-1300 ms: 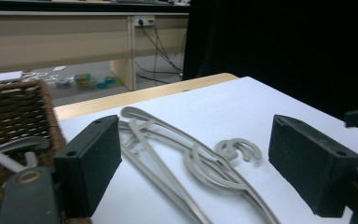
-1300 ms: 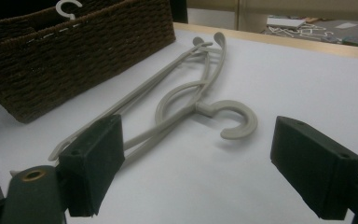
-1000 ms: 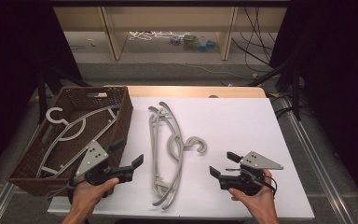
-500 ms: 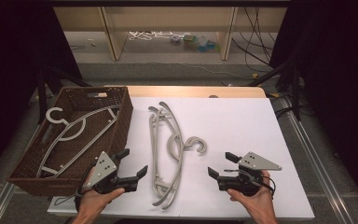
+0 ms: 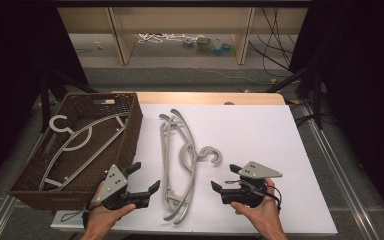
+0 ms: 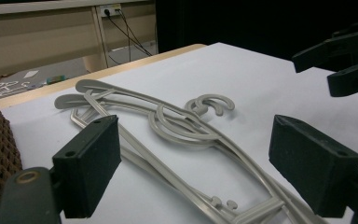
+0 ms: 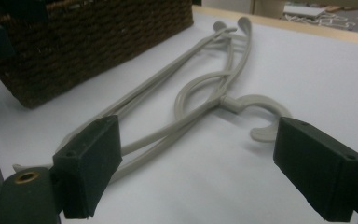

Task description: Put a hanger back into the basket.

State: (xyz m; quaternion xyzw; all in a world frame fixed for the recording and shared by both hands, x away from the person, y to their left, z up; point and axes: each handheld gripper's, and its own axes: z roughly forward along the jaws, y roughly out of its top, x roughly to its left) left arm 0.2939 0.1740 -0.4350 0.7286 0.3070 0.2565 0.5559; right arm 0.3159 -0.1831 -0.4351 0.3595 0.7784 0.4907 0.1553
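Two grey plastic hangers [image 5: 180, 160] lie stacked on the white table top [image 5: 260, 135], hooks pointing right. In the left gripper view the hangers [image 6: 177, 126] lie just beyond my left gripper [image 6: 196, 168], whose jaws are wide apart with nothing between them. My left gripper [image 5: 147, 176] hovers at the front, left of the hangers' lower ends. My right gripper [image 5: 223, 177] stands open to their right, below the hook. From the right gripper view the hangers [image 7: 200, 88] stretch away in front of the right gripper [image 7: 191, 172]. A third hanger [image 5: 80, 142] rests in the brown wicker basket [image 5: 130, 130].
The basket [image 7: 88, 42] fills the table's left side, close to my left hand. The other gripper's jaws [image 6: 345, 60] show at the top right of the left gripper view. White table surface spreads to the right. Shelves and cables stand beyond the far edge.
My left gripper has shifted right, away from the basket's front corner and nearer the hangers. The right gripper has barely moved. Both stay open.
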